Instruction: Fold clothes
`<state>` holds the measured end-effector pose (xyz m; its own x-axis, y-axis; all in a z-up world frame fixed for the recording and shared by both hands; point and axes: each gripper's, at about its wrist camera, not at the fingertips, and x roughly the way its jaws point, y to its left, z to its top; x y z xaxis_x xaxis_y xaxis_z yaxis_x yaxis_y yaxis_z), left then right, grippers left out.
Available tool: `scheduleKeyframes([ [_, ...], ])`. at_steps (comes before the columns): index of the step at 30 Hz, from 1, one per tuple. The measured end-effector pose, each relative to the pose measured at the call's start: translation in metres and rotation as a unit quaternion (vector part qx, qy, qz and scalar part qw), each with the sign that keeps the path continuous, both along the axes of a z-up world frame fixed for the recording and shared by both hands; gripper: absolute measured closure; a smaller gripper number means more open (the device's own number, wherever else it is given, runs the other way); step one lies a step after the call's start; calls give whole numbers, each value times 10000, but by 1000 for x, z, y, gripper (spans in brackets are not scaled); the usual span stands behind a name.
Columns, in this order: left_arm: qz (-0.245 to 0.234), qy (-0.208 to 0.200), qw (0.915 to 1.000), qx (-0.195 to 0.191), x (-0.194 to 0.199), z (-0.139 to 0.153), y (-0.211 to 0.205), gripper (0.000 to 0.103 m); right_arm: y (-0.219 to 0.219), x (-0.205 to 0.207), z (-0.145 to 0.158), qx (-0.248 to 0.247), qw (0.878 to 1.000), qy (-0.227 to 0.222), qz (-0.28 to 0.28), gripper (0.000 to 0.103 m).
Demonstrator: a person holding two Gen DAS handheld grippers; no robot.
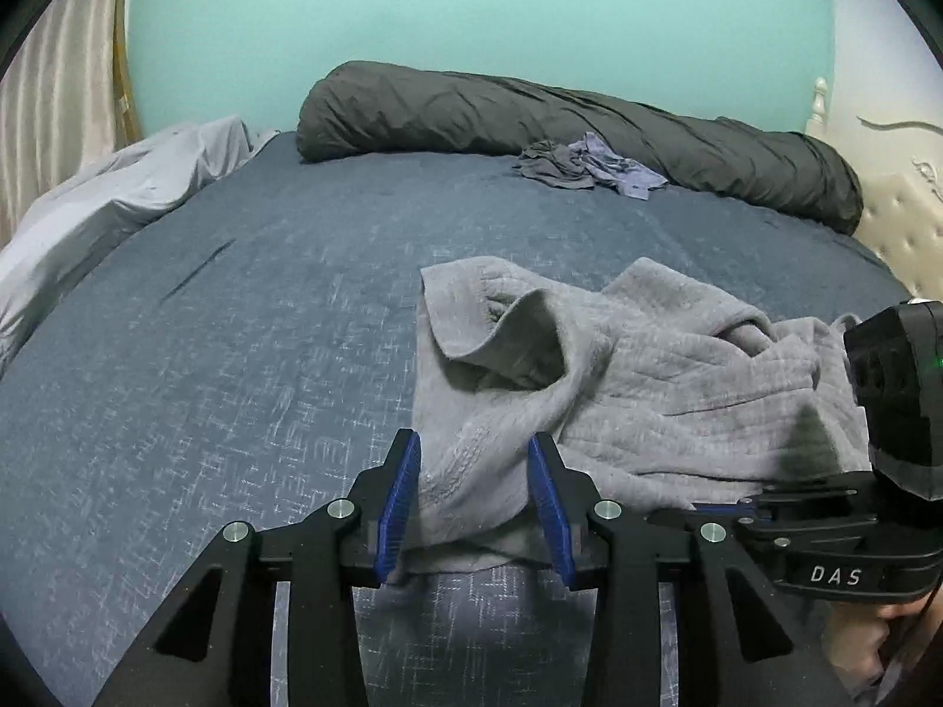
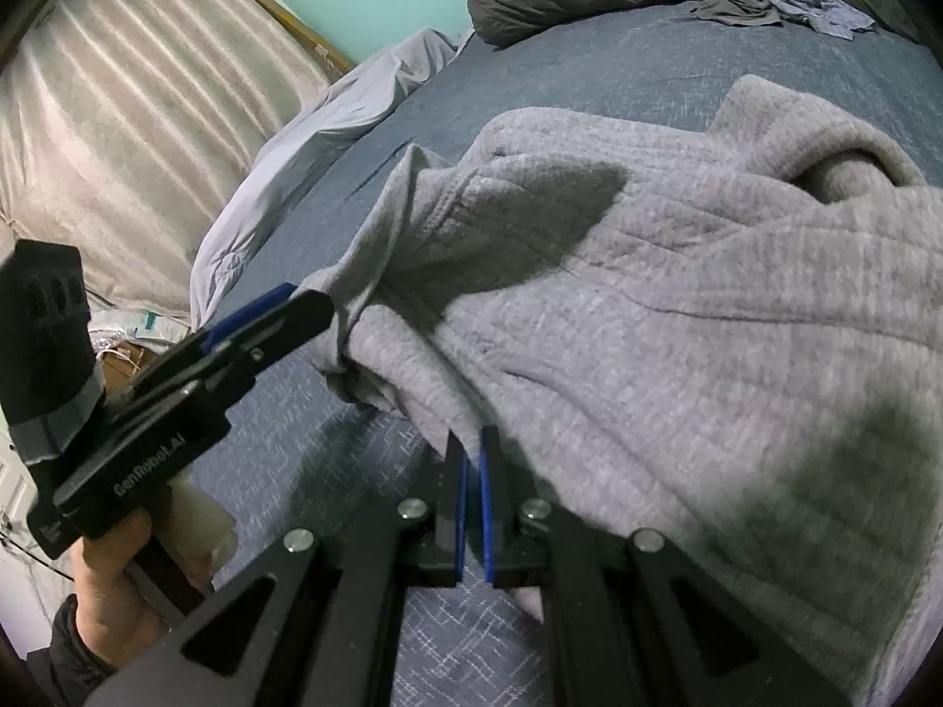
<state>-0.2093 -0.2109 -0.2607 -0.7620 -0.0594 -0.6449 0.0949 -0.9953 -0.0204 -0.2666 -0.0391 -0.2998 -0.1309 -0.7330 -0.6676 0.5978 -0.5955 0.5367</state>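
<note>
Spreading the rumpled grey quilted knit garment (image 1: 636, 389) on the blue bed (image 1: 236, 353): right tongs (image 2: 473, 459) are pinching its hem, left tongs (image 1: 474, 471) are standing half-open astride a corner, gripping nothing; regripping likely comes next.

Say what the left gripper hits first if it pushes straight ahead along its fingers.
Most likely the grey garment: its near edge already lies between the left gripper's open jaws, on the blue bedspread. Depth is uncertain.
</note>
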Motion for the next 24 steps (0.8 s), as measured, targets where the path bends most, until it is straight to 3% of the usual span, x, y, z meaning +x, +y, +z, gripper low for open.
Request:
scheduleKeyframes([
  [5,-210,-34,9995,-222,-6,-2,12,61,4,-1,-3,-65,9999,-49,-64,100],
  [7,-282,-127,9994,-146,-9,-6,11,69,4,1,-4,-75,9999,-69,-71,100],
  [9,-303,-125,9994,113,-10,-6,2,83,4,2,-3,-35,10000,-34,-71,100],
  [11,-102,-6,9974,708,-5,-3,-20,86,4,2,-2,18,10000,25,-81,100],
  [15,403,122,9848,1686,3,-5,-62,92,6,4,-1,131,9997,163,-92,100],
  [16,582,131,9833,1721,5,-6,-67,98,3,6,0,182,9996,221,-70,100],
  [19,975,116,9778,1851,12,-9,-83,100,0,9,-1,358,9989,289,-95,100],
  [24,669,198,9827,1717,19,10,-65,98,5,8,-3,188,9995,190,-159,100],
])
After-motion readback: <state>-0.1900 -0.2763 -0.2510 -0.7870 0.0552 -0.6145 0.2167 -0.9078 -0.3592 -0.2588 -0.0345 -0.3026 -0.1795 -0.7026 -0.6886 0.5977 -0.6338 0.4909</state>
